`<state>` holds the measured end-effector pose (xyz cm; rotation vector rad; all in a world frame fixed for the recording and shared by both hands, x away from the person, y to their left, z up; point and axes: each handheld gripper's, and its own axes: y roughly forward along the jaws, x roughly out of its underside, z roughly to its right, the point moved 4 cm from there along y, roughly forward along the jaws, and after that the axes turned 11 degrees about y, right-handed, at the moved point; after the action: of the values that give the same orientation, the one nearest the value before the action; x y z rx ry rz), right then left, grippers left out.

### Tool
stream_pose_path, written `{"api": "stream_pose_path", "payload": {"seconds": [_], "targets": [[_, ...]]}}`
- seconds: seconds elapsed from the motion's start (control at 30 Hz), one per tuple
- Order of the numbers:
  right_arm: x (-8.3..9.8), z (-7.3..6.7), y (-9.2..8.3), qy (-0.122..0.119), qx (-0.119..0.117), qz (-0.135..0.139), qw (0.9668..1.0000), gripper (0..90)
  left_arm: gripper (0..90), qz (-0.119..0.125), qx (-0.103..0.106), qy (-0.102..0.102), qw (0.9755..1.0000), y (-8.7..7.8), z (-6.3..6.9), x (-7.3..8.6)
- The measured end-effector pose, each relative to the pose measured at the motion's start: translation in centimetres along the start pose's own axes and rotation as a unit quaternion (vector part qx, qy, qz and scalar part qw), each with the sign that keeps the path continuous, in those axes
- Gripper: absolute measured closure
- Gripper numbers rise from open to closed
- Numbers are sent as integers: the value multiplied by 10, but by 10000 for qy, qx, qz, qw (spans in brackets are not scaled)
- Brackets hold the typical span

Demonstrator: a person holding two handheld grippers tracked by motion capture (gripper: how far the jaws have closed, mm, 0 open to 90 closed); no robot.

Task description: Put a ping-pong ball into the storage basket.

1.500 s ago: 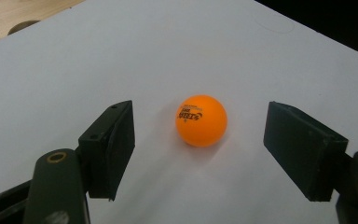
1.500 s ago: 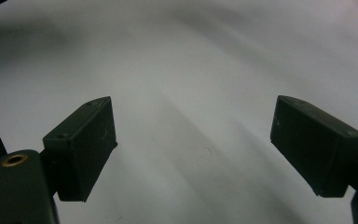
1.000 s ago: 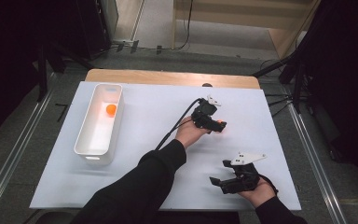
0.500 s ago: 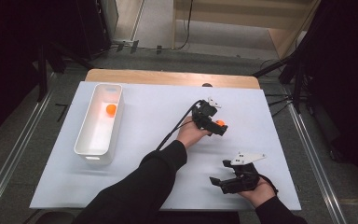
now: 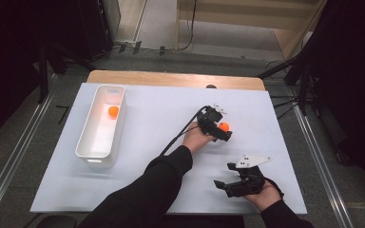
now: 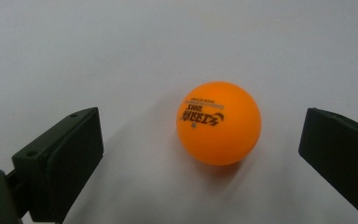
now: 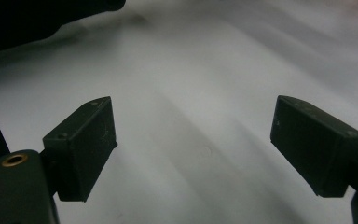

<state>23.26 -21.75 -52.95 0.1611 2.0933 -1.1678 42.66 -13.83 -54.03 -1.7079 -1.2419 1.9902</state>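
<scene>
Left gripper [image 6: 200, 154] has just been opening and now sits wide around the orange ball [image 6: 219, 123], not touching it, well right of the white bin [image 5: 100, 124].

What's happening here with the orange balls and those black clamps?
A person holds a black clamp in each hand over a white table. The left gripper has just been opening; its jaws now stand wide on either side of an orange ball lying on the table, touching neither. The right gripper is open over bare table. A second ball sits in a white tray.
</scene>
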Motion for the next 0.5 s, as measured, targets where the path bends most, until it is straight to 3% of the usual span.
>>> {"api": "stream_pose_path", "payload": {"seconds": [0.1,0.27,0.5], "targets": [[0,1,0,-15,13,2,10000,127,5,-116,-41,64,9999,5,1,4],[0,0,0,0,-7,-1,10000,128,5,-262,-267,518,9980,8,5,7],[0,0,0,-26,12,-10,10000,128,6,-196,-310,569,9977,7,7,7]]}}
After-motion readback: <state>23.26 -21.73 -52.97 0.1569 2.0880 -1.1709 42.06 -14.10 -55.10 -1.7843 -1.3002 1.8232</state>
